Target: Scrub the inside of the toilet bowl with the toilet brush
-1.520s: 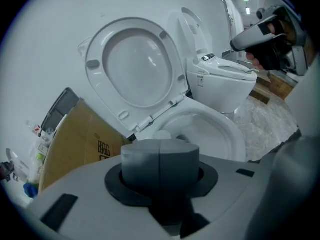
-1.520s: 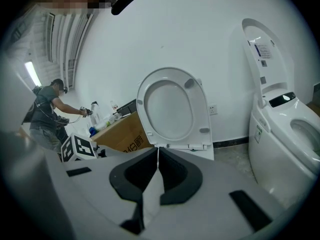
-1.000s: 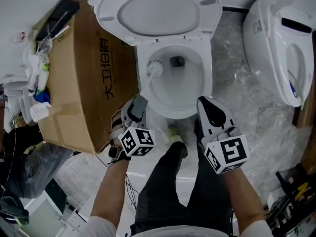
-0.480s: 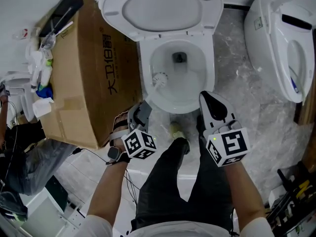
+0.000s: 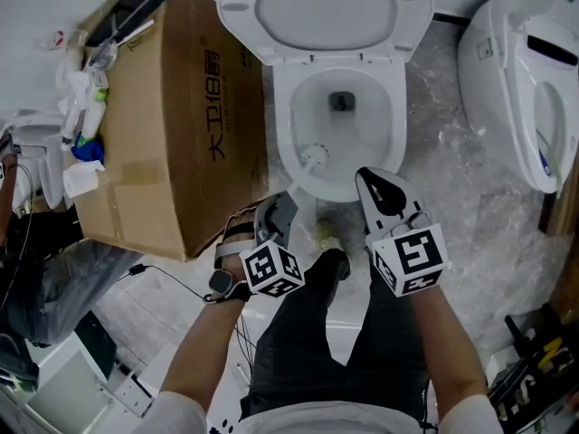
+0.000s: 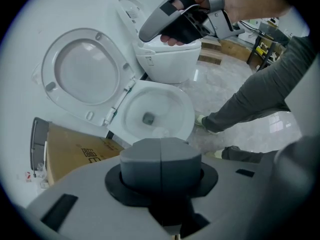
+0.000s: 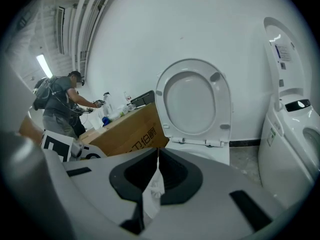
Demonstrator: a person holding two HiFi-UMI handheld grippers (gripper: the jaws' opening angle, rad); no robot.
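The white toilet (image 5: 391,143) stands with lid and seat raised (image 5: 326,12). The toilet brush head (image 5: 314,158) rests inside the bowl on its near left wall, below the drain hole (image 5: 341,101). My left gripper (image 5: 280,210) sits just outside the bowl's front left rim, shut on the brush handle. In the left gripper view, its grey jaws (image 6: 160,159) are pressed together over the bowl (image 6: 172,104). My right gripper (image 5: 376,188) hovers by the front right rim with jaws shut. A thin white sliver shows in its jaw seam (image 7: 156,164); I cannot tell what it is.
A large cardboard box (image 5: 181,125) stands against the toilet's left side, with bottles and clutter (image 5: 83,107) on top. A second white toilet (image 5: 525,89) is at the right. The person's legs and shoe (image 5: 324,240) are in front of the bowl. Another person (image 7: 57,104) stands far left.
The brush head has slid from the bowl's far left wall down to its near left wall. My left gripper came back and to the right; the right one barely moved.
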